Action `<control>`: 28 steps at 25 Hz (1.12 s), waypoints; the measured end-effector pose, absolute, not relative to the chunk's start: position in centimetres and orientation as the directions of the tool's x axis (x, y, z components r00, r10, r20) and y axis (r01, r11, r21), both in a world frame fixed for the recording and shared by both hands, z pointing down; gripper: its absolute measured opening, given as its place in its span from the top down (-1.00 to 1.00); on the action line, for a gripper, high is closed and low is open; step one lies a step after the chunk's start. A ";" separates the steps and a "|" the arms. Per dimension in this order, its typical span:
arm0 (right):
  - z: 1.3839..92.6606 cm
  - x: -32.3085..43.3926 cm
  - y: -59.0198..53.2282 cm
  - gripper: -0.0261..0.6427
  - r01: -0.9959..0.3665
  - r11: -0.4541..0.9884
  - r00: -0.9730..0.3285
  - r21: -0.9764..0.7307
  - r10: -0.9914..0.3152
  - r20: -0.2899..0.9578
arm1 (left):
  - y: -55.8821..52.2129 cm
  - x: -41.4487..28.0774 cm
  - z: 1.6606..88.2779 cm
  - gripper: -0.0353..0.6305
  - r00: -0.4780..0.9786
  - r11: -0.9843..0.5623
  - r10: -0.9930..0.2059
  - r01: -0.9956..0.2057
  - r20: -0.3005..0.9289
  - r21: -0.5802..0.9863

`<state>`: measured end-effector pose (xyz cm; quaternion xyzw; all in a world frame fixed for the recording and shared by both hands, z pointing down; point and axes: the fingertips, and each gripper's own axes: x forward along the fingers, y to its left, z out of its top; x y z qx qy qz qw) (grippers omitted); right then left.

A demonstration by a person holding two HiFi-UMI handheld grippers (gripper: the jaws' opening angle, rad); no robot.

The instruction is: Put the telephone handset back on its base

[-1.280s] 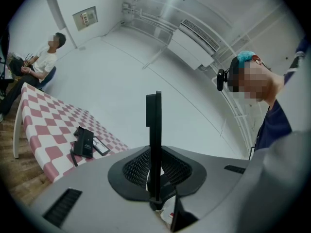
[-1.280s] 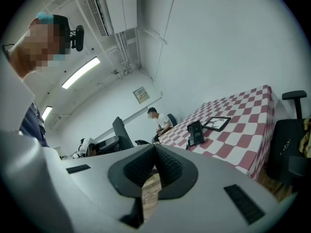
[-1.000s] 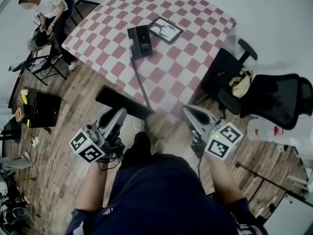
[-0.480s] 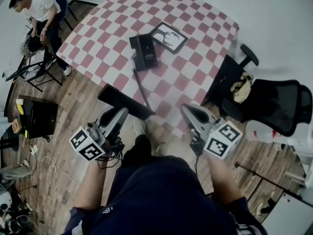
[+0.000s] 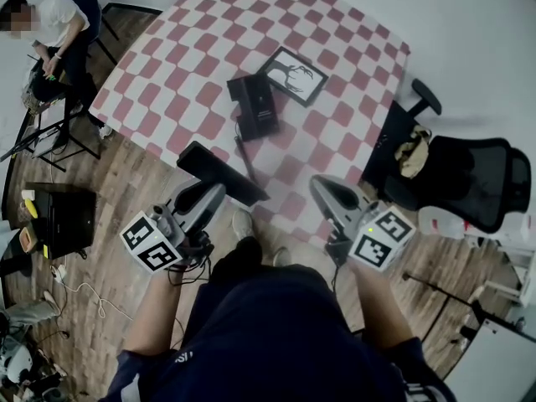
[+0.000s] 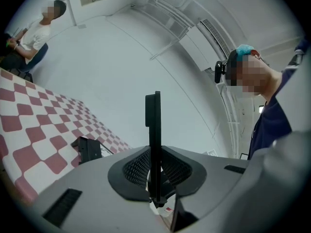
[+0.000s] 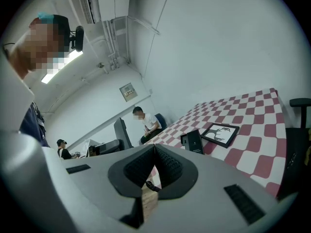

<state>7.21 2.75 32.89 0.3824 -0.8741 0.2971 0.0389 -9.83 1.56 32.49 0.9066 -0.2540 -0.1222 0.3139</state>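
Observation:
The black telephone base (image 5: 255, 105) lies on the red-and-white checked table (image 5: 167, 82), and a thin cord (image 5: 246, 153) runs from it toward me. My left gripper (image 5: 216, 191) is shut on the long black handset (image 5: 219, 172), which hangs crosswise over the table's near edge. In the left gripper view the handset (image 6: 154, 140) stands edge-on between the pads, with the base (image 6: 87, 149) ahead to the left. My right gripper (image 5: 322, 184) is shut on nothing at the table edge, right of the handset. The right gripper view shows the base (image 7: 193, 141) ahead.
A framed deer picture (image 5: 291, 75) lies just beyond the base. Black office chairs (image 5: 469, 174) stand at the table's right side. A seated person (image 5: 54, 28) is at the far left, and a black case (image 5: 71, 212) sits on the wooden floor.
Both grippers and I have come closer to the table. The handset, still held, has moved from in front of the table to over its near edge.

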 end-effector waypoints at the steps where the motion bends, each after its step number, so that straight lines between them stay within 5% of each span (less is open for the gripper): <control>1: 32.9 6.9 2.2 0.87 -0.696 0.526 -0.700 -0.489 -0.649 0.298 | 1.0 -10.1 32.6 0.63 0.847 -0.677 -0.528 -0.375 -0.063 0.633; 28: 35.3 5.2 -6.0 0.87 -0.708 0.502 -0.693 -0.497 -0.630 0.350 | -8.3 -10.6 36.8 0.63 0.909 -0.687 -0.417 -0.312 -0.005 0.656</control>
